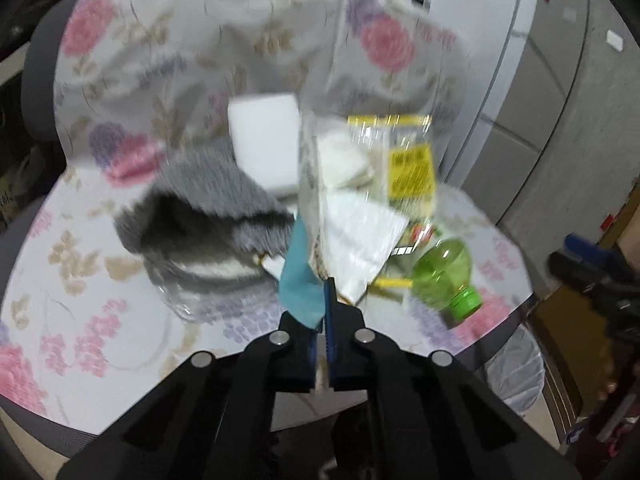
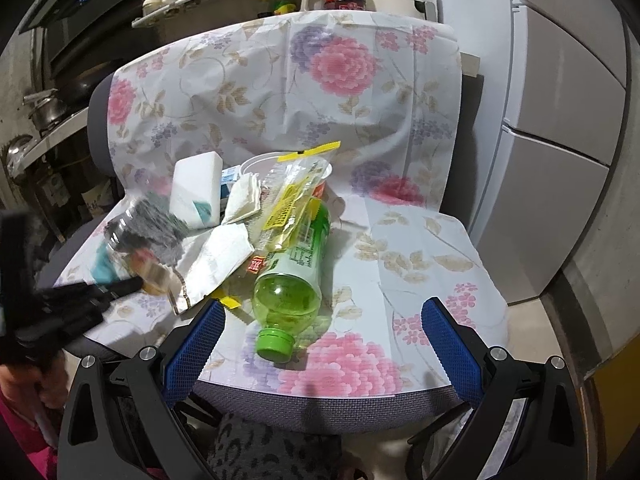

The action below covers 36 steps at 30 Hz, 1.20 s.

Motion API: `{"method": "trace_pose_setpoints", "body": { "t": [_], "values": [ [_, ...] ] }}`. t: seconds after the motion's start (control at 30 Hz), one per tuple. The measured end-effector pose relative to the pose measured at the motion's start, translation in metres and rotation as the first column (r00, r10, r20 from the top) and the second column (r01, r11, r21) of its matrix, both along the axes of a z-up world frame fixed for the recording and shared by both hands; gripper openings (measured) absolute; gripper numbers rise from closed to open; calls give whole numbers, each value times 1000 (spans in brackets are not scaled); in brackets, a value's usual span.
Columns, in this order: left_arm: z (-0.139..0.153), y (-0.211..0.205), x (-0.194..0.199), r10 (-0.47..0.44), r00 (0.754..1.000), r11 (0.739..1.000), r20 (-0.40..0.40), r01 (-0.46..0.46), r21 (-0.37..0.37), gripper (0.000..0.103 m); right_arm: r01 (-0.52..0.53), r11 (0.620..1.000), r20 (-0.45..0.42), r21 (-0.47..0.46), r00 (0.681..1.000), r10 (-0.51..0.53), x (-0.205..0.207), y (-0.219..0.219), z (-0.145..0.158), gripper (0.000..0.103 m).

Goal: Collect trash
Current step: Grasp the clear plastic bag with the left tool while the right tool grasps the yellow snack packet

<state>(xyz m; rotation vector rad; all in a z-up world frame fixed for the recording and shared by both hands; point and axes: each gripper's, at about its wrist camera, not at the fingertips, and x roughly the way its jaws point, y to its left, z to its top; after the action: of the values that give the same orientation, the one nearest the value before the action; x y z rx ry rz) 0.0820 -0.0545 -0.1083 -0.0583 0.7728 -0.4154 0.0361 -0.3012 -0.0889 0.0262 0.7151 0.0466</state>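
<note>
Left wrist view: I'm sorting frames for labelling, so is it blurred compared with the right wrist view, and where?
Left wrist view: motion-smeared throughout; the clear plastic bag and the grey fuzzy item are streaked, and only the left gripper is fairly crisp. Right wrist view: mostly sharp, the green bottle reads cleanly, with blur only around the left gripper at the left edge. Both show fisheye bending.

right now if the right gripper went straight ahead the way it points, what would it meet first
Most likely the green bottle: it lies on the flowered chair cover with its cap toward the open right gripper, between the fingers' line. Depth is unclear, so it might graze the seat edge first.
</note>
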Motion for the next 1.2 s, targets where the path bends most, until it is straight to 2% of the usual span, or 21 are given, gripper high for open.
{"method": "trace_pose_setpoints", "body": {
  "t": [0.17,0.3,0.4,0.57,0.6,0.63,0.77,0.87,1.03,1.2],
  "values": [
    [30,17,-11,36,997,998,73,-32,-51,1,10,1000,8,29,1000,-10,2,2,-1,97],
    [43,34,-13,51,995,994,87,-42,-102,1,17,997,-7,79,1000,-16,8,1,-3,97],
    [52,45,-17,90,989,992,117,-78,-103,1,-4,996,4,87,1000,4,14,8,-2,96],
    [53,64,-6,189,972,982,138,-182,-60,1,-79,996,76,46,994,76,30,34,8,90],
    [52,69,-3,207,969,978,136,-201,-57,1,-92,995,90,37,992,89,35,41,11,81],
    [51,74,0,220,966,975,136,-215,-56,1,-92,995,97,22,991,90,41,47,12,63],
    [47,91,7,259,957,966,128,-252,-63,1,-128,991,107,23,986,125,64,67,14,60],
    [42,98,11,278,952,960,127,-274,-53,1,-129,991,112,-35,985,132,80,80,13,53],
    [29,105,21,280,955,960,100,-276,-53,1,-70,998,78,-8,994,70,98,61,3,30],
    [20,102,30,264,962,964,74,-259,-63,1,38,996,1,76,999,-38,112,24,-20,33]
  ]
}}
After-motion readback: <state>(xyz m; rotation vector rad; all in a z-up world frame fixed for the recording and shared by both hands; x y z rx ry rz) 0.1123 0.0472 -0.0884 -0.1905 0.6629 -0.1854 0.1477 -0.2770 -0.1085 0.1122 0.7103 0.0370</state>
